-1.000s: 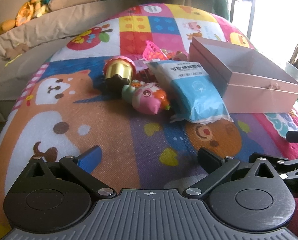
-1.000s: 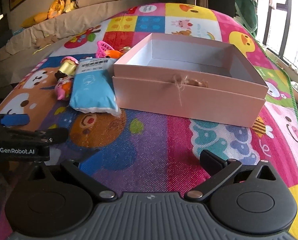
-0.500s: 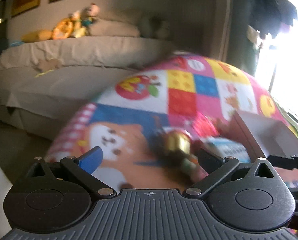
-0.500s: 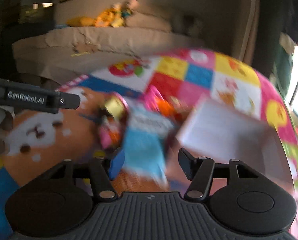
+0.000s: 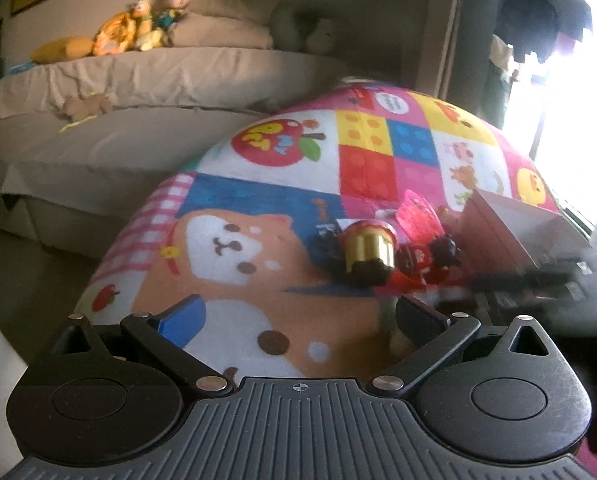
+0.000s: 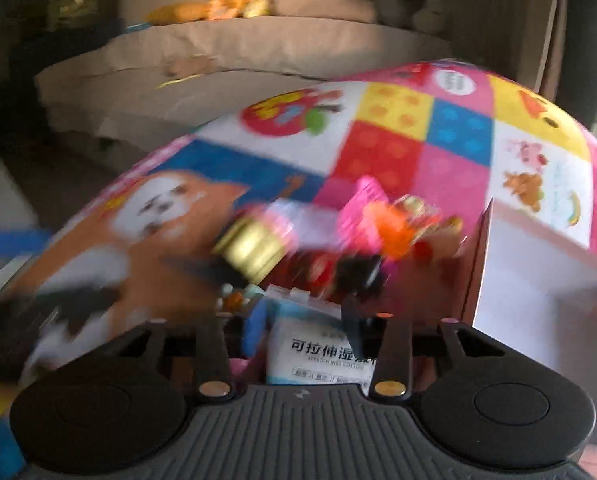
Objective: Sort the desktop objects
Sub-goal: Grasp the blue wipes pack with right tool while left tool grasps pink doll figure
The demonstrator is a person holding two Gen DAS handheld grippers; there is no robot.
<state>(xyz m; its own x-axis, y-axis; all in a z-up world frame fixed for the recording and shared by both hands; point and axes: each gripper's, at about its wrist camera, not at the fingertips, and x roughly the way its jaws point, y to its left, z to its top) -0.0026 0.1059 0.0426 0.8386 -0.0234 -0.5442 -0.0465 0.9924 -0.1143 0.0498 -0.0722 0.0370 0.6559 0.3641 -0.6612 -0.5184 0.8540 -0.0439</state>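
A pile of toys lies on the colourful play mat [image 5: 258,264]: a gold cupcake-shaped toy [image 5: 368,254], a pink basket [image 5: 418,216] and small red and black toys [image 5: 438,252]. An open pink box [image 5: 510,228] stands to their right. My left gripper [image 5: 298,316] is open and empty, low over the mat in front of the pile. In the blurred right wrist view, my right gripper [image 6: 302,320] has its fingers on either side of a blue and white wet-wipes pack [image 6: 318,348]. The gold toy [image 6: 254,248] and the box [image 6: 538,292] lie beyond it.
A beige bed [image 5: 158,92] with stuffed toys [image 5: 138,28] stands behind the mat. Bright windows are at the right. The right gripper's body [image 5: 538,284] crosses the right side of the left wrist view.
Both grippers dropped low and moved forward toward the toy pile. The right gripper's fingers narrowed from wide open and came around the wet-wipes pack.
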